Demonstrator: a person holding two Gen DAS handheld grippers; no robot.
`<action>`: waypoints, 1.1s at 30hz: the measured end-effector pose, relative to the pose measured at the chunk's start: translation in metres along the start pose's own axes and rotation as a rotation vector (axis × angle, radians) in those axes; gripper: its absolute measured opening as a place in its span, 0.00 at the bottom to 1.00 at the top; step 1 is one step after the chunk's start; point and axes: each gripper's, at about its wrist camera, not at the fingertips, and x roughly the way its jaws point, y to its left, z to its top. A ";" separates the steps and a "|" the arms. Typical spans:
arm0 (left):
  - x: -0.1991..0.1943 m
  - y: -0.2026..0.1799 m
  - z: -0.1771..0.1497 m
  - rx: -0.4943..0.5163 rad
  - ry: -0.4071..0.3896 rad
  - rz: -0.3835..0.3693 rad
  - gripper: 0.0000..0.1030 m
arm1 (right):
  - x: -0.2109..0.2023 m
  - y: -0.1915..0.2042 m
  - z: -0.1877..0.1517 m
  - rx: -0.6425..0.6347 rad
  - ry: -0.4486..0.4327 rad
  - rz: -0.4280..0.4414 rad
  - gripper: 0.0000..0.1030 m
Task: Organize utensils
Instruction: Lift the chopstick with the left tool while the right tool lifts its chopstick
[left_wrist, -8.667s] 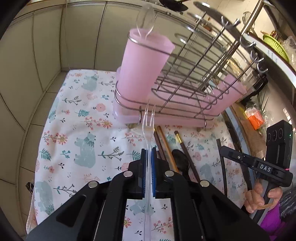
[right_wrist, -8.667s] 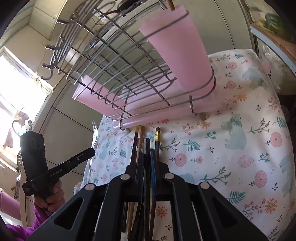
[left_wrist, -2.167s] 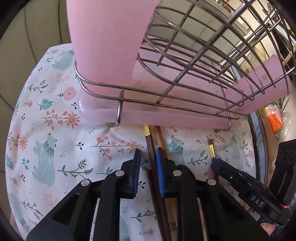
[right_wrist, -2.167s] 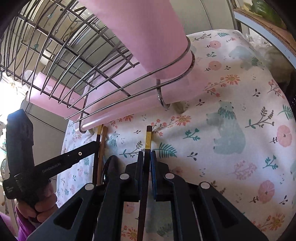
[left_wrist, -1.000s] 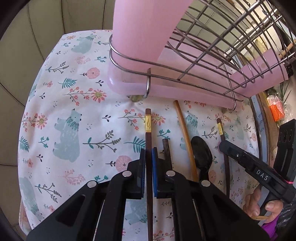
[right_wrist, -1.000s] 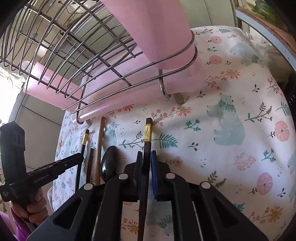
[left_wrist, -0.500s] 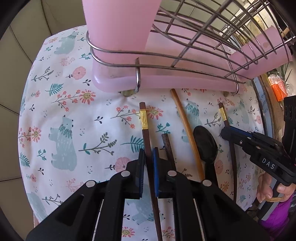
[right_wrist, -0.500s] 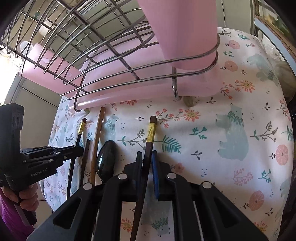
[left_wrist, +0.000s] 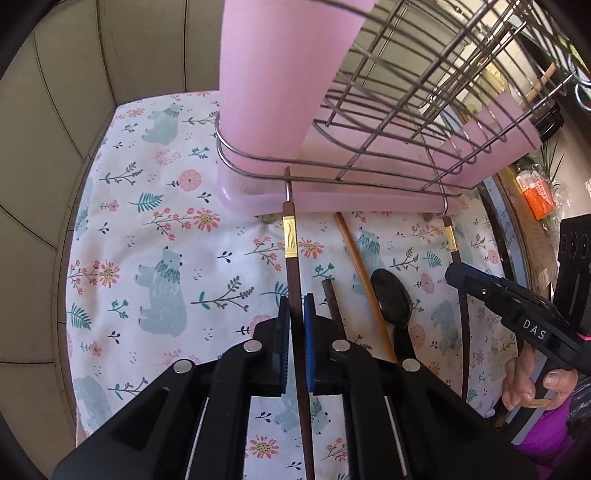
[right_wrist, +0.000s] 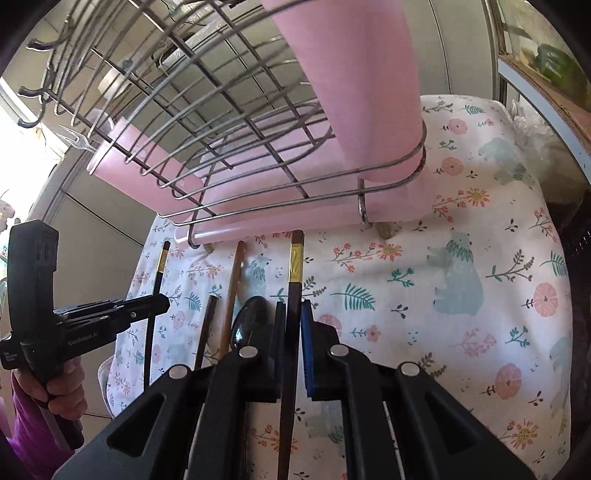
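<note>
while clamped, each chopstick (left_wrist: 291, 258) (right_wrist: 293, 284) points toward the rack (left_wrist: 388, 110)

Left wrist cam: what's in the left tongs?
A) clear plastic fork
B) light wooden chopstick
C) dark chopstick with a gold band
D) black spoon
C: the left tongs, jaws just closed a little further, pinch the dark chopstick with a gold band; the black spoon and light wooden chopstick lie on the cloth.

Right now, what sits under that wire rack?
A pink tray lies directly under the wire rack, resting on the floral cloth. Whatever is beneath the tray itself is covered.
</note>
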 end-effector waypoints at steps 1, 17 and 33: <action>-0.006 0.001 -0.001 -0.004 -0.018 -0.004 0.06 | -0.005 0.002 -0.001 -0.004 -0.019 0.006 0.07; -0.094 0.006 -0.014 -0.060 -0.328 -0.032 0.05 | -0.088 0.018 0.002 -0.077 -0.303 -0.010 0.06; -0.167 -0.003 0.012 -0.047 -0.574 -0.072 0.05 | -0.168 0.034 0.047 -0.121 -0.552 -0.021 0.06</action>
